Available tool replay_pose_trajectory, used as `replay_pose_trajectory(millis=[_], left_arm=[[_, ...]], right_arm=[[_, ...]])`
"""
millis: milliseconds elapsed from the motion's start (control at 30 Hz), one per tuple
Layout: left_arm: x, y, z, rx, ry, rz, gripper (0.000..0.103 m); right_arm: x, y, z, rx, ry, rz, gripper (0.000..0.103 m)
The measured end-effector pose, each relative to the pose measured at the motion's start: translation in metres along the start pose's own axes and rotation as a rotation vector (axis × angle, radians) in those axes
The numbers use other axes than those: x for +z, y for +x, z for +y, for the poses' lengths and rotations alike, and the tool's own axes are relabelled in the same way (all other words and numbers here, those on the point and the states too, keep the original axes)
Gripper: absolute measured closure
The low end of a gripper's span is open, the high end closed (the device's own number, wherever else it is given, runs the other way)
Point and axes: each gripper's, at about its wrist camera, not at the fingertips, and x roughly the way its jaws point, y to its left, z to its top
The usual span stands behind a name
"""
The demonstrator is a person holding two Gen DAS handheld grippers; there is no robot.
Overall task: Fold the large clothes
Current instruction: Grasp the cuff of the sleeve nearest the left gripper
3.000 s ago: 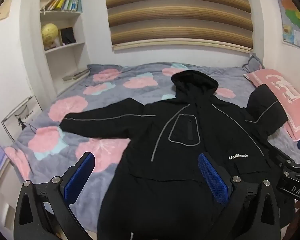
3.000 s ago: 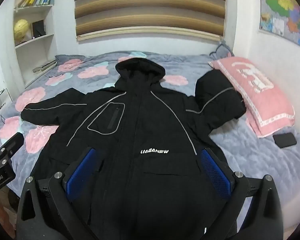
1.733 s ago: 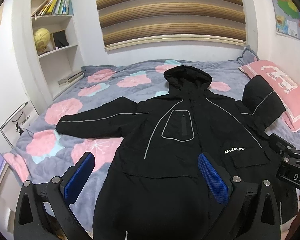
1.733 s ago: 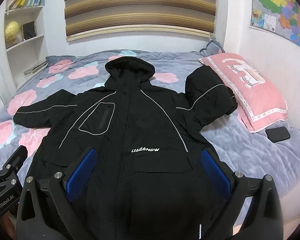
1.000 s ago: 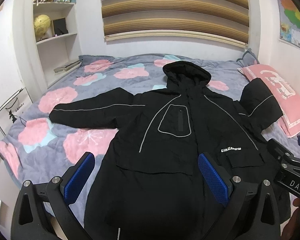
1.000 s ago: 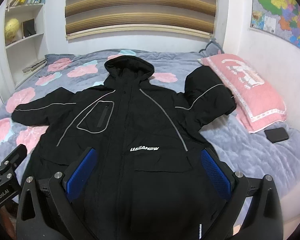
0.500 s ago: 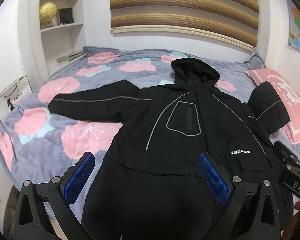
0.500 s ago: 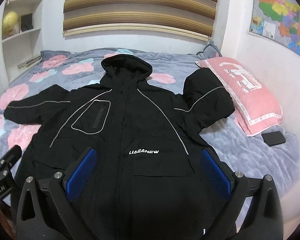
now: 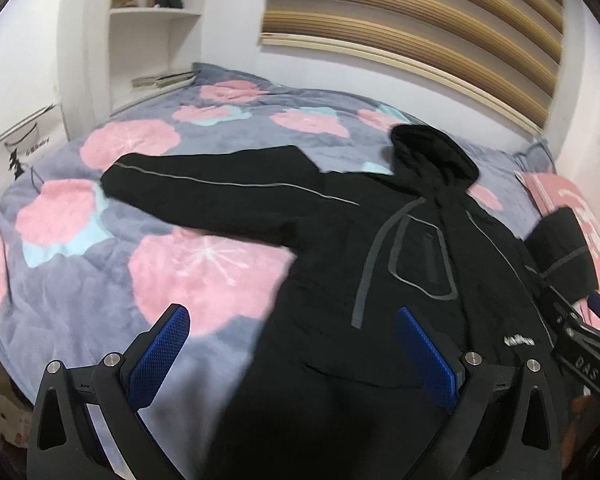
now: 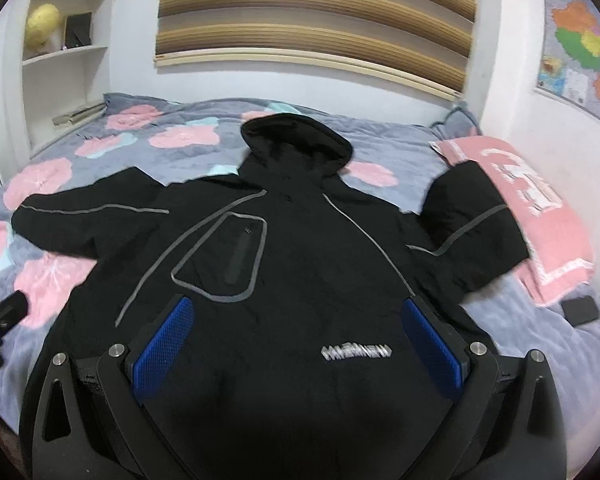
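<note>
A large black hooded jacket (image 9: 400,280) (image 10: 300,264) with grey piping lies front-up and spread out on the bed. Its one sleeve (image 9: 204,196) stretches flat to the left; the other sleeve (image 10: 472,232) is bunched against a pink pillow. My left gripper (image 9: 292,344) hovers open over the jacket's left hem and the blanket, holding nothing. My right gripper (image 10: 296,332) hovers open above the jacket's lower chest, near the white logo (image 10: 358,352), also holding nothing. The left gripper's body (image 10: 0,320) shows at the left edge of the right wrist view.
The bed carries a grey blanket (image 9: 80,264) with pink flowers. A pink pillow (image 10: 536,216) and a black phone (image 10: 580,310) lie at the right. White shelves (image 10: 64,60) stand at the back left, a striped blind (image 10: 316,12) behind, a map (image 10: 580,64) on the right wall.
Both grippers have moved forward and lower over the bed. The left view has swung left toward the outstretched sleeve; the right one has closed in on the chest. The jacket has not moved.
</note>
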Motion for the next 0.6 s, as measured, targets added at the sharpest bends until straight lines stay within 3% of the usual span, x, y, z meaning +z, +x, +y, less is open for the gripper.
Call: replay_pose_trajectory(millis=[200,267,433,600], left_arm=[[0.032,0.03,0.097,0.017,-0.144,-0.07,0.0],[0.044,0.043,0.129,0.004,-0.198,-0.063,0.0],[0.088,0.082,0.209,-0.003,-0.335,-0.111,0.0],[0.122,0.144,0.266,0.088,-0.455,-0.099,0.0]], right_arm=[[-0.001,0.067,0.019,-0.048,-0.04,-0.133,0.0],[-0.012,0.096,0.024,-0.096,-0.052,-0.103,0.0],[-0.037,0.145,0.032,-0.089,-0.062,0.012,0.0],[-0.042,0.147,0.034,-0.07,-0.077,-0.024,0.0]])
